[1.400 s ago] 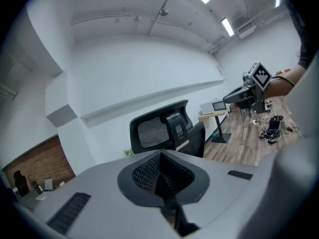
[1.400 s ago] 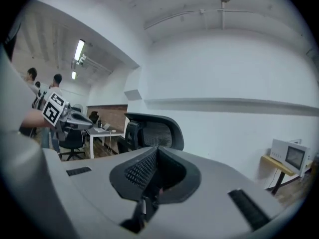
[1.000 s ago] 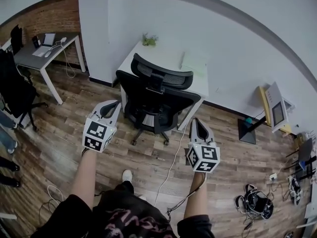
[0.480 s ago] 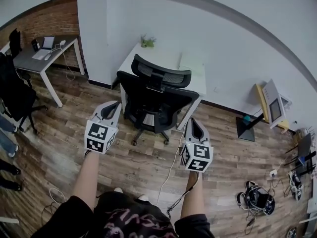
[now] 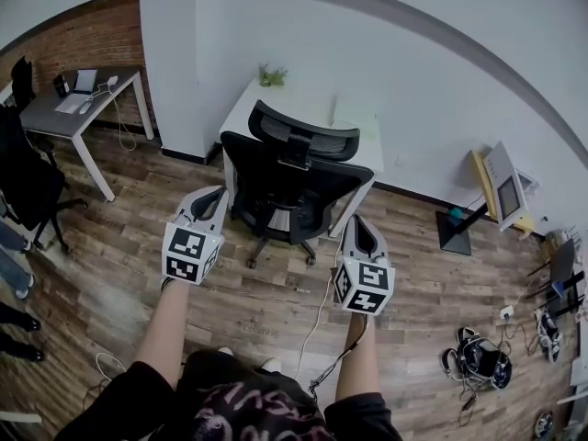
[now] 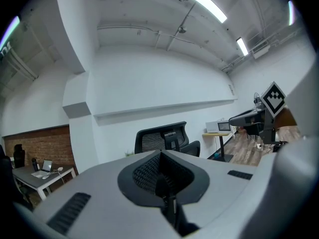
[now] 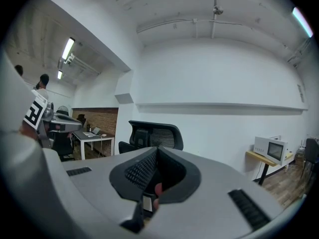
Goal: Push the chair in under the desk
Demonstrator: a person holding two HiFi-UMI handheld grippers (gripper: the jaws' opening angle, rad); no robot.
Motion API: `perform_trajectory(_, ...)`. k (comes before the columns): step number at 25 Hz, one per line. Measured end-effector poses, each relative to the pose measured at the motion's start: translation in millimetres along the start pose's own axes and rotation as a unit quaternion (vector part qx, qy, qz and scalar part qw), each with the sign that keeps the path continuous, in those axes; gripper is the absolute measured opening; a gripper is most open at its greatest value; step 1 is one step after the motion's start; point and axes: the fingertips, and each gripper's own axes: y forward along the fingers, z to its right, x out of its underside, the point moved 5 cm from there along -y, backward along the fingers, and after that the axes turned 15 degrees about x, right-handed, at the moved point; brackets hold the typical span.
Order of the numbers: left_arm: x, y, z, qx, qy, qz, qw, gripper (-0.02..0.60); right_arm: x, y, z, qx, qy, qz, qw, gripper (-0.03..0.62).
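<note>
A black mesh-back office chair point(image 5: 292, 177) stands on the wood floor with its back toward me, its seat partly under a white desk point(image 5: 344, 122) against the wall. The chair point(image 6: 162, 139) shows past the left jaws, and the chair point(image 7: 153, 133) past the right jaws too. My left gripper point(image 5: 210, 196) is held out short of the chair's left side, jaws shut and empty. My right gripper point(image 5: 356, 229) hangs short of the chair's right side, also shut with nothing held. Neither touches the chair.
A grey desk point(image 5: 55, 108) with a laptop stands at the far left beside a brick wall, with another black chair point(image 5: 23, 177) near it. A small stand with a monitor point(image 5: 505, 191) is at the right. A white cable point(image 5: 317, 306) runs across the floor; headphones and cords point(image 5: 473, 366) lie at the lower right.
Both grippers have edged forward toward the chair; the right one has shifted slightly left. The chair has not moved.
</note>
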Motion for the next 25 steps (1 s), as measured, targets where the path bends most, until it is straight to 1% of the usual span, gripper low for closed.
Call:
perform_trajectory(5,9,-2,-2,0.008,0.001,0.0,1.0,0.014,6,-5,-12,0.004,-0.001,-0.004,1.0,0.023)
perform_trajectory(10,2,0,-5,0.006,-0.013,0.014,0.9998,0.014,3,-2,-11,0.008,-0.013,-0.007,1.0,0.023)
perform_trajectory(14,2,1,-5,0.004,-0.002,0.018,0.9998,0.014,4,-3,-13,0.011,-0.008,-0.009,1.0,0.023)
perform_trajectory(17,1,3,-3,0.007,-0.008,0.019,0.9998,0.012,4,-1,-12,0.01,-0.003,-0.009,1.0,0.023)
perform_trajectory(21,4,5,-3,-0.002,-0.009,0.025,0.9996,0.012,9,2,-8,0.011,0.006,-0.009,1.0,0.023)
perform_trajectory(25,-2,-1,-7,-0.011,-0.012,0.041,0.999,0.012,9,3,-6,0.012,0.012,-0.006,1.0,0.023)
